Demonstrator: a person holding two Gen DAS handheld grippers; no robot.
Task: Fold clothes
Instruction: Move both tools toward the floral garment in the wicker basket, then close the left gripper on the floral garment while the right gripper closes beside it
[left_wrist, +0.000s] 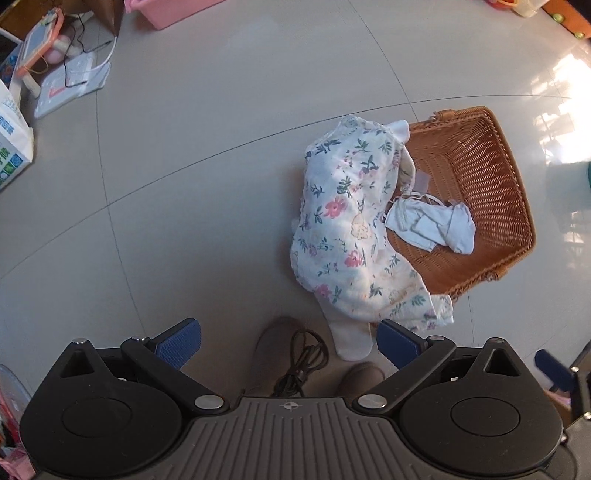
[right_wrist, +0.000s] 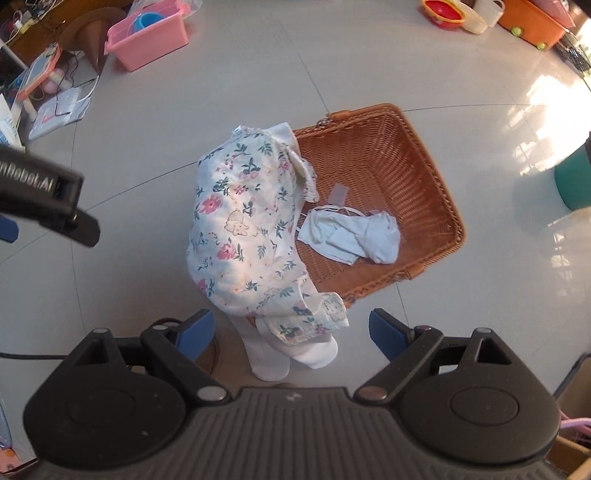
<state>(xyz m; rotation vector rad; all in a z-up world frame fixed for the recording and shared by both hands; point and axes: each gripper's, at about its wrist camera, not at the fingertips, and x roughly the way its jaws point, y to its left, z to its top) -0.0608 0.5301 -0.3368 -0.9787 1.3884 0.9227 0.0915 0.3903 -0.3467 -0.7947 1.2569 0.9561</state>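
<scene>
I hold both claws high above the pale tiled floor (right_wrist: 166, 122), looking down. My left claw (left_wrist: 288, 341) is spread wide with nothing between its blue pads (left_wrist: 181, 341), and my right claw (right_wrist: 291, 332) is spread just as wide and also grips nothing. The flowered garment (right_wrist: 243, 229) lies crumpled over the near-left edge of the wicker basket (right_wrist: 436, 192), part of it spilling onto the floor. A white piece (right_wrist: 280, 358) sticks out from under its near end; it may be a footed leg of the same garment, but I cannot tell. Inside the basket lies a small light-blue piece of clothing (right_wrist: 351, 236), bunched up on the woven bottom. Below my left claw I see two brown shoes (left_wrist: 273, 354) with a dark cord (left_wrist: 306, 354) looped across them. A pink tub (right_wrist: 147, 35) sits well away at the far left.
</scene>
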